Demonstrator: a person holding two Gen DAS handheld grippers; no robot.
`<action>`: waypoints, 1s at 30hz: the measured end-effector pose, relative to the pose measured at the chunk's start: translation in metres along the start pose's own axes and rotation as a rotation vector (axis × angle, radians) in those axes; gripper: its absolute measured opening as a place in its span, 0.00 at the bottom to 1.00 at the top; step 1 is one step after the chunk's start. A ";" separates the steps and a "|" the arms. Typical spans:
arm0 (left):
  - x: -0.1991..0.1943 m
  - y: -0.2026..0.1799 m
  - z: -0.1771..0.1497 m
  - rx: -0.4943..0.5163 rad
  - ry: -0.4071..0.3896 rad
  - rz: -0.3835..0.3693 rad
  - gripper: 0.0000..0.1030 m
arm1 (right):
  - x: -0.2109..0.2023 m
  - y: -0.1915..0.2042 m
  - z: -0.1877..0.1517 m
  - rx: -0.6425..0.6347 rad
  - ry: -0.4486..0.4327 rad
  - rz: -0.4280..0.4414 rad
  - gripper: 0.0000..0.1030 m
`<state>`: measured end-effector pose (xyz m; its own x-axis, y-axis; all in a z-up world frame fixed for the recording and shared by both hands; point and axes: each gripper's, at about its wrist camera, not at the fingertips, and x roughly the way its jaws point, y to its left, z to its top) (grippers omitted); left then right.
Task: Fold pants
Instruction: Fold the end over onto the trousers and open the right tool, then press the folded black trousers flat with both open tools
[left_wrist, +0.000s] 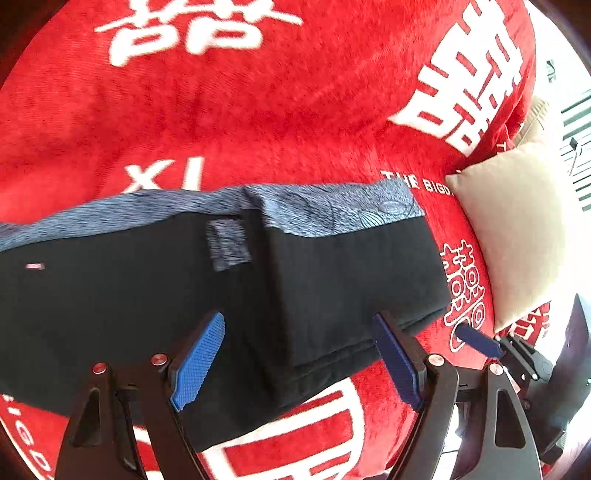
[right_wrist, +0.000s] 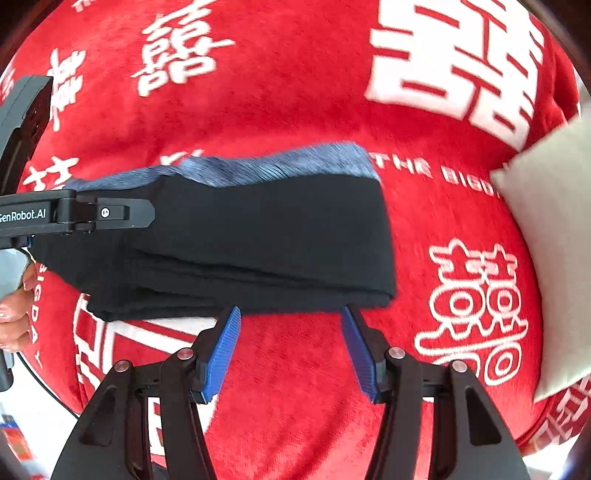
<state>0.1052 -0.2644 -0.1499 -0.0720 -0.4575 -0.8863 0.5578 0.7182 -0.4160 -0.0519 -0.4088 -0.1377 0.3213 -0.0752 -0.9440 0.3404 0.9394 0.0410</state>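
The pants (left_wrist: 229, 295) lie folded into a layered black stack on the red blanket (left_wrist: 258, 110), gray waistband at the far edge, a beige cushion (left_wrist: 517, 236) beside them. Left gripper (left_wrist: 299, 354) and right gripper (right_wrist: 291, 350) both hover with jaws spread, grasping nothing. Judged step: release after a fold. Next move calls for a fresh hold on one end, if another fold is required.

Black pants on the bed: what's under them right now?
The black pants lie folded on the red blanket with white characters. Whatever the blanket's print shows beneath them is covered.
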 end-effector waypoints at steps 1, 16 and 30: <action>0.006 0.001 0.003 -0.006 0.010 -0.006 0.81 | 0.001 -0.004 -0.004 0.022 0.010 0.007 0.59; 0.014 -0.002 -0.017 0.052 0.110 0.072 0.08 | -0.005 -0.034 -0.017 0.130 0.040 0.060 0.34; -0.007 -0.010 -0.028 0.024 -0.021 0.205 0.08 | 0.003 -0.074 0.018 0.268 0.012 0.115 0.34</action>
<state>0.0770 -0.2537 -0.1458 0.0625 -0.3140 -0.9474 0.5785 0.7849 -0.2220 -0.0602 -0.4841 -0.1377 0.3614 0.0326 -0.9318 0.5244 0.8192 0.2320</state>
